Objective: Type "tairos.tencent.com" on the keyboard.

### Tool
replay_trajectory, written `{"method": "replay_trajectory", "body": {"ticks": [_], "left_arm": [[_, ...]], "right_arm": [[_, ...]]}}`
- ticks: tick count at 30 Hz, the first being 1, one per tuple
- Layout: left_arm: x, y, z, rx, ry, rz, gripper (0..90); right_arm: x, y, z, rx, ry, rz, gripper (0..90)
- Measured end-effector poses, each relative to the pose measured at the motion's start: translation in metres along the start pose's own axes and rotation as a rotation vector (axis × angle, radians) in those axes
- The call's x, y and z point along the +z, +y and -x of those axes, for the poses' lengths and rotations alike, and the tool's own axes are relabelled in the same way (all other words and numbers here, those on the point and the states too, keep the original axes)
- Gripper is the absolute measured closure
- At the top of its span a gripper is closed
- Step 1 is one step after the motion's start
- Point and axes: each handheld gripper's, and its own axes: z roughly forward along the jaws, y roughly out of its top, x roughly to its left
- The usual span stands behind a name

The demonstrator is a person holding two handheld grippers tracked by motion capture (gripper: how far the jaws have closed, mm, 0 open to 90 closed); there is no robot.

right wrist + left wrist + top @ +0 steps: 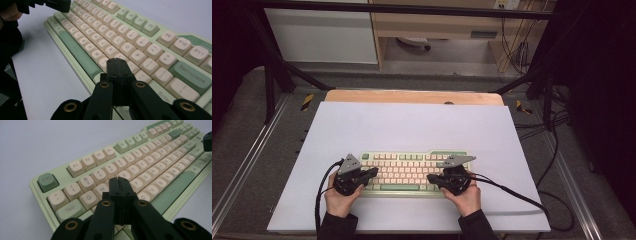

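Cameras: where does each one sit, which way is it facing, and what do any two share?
High view: above the person's side, looking forward and down at the keyboard; hands, left gripper and right gripper show.
Left gripper view: rides the shut left gripper, facing the Esc end.
Right gripper view: rides the shut right gripper, facing the Enter end.
Shared: all see the keyboard on the white sheet.
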Motion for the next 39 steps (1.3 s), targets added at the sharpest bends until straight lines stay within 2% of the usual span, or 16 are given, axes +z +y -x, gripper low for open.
{"method": "replay_trajectory", "body": {"ticks": [10, 14, 30, 39], "left_arm": [[-0.002, -0.001, -0.001, -0.006, -0.003, 0.01, 90.0], [-0.002, -0.001, -0.002, -0.012, -0.003, 0.012, 90.0], [-0.002, -0.002, -0.003, -0.013, -0.008, 0.01, 90.0], [-0.002, -0.002, -0.003, -0.012, -0.007, 0.009, 90.0]], "right_arm": [[0.025, 0.013, -0.018, -0.018, 0.042, -0.004, 90.0], [0.036, 0.017, -0.023, -0.028, 0.043, -0.011, 90.0], [0.06, 0.02, -0.027, -0.032, 0.051, -0.027, 90.0], [0.064, 0.019, -0.027, -0.037, 0.049, -0.036, 90.0]]}}
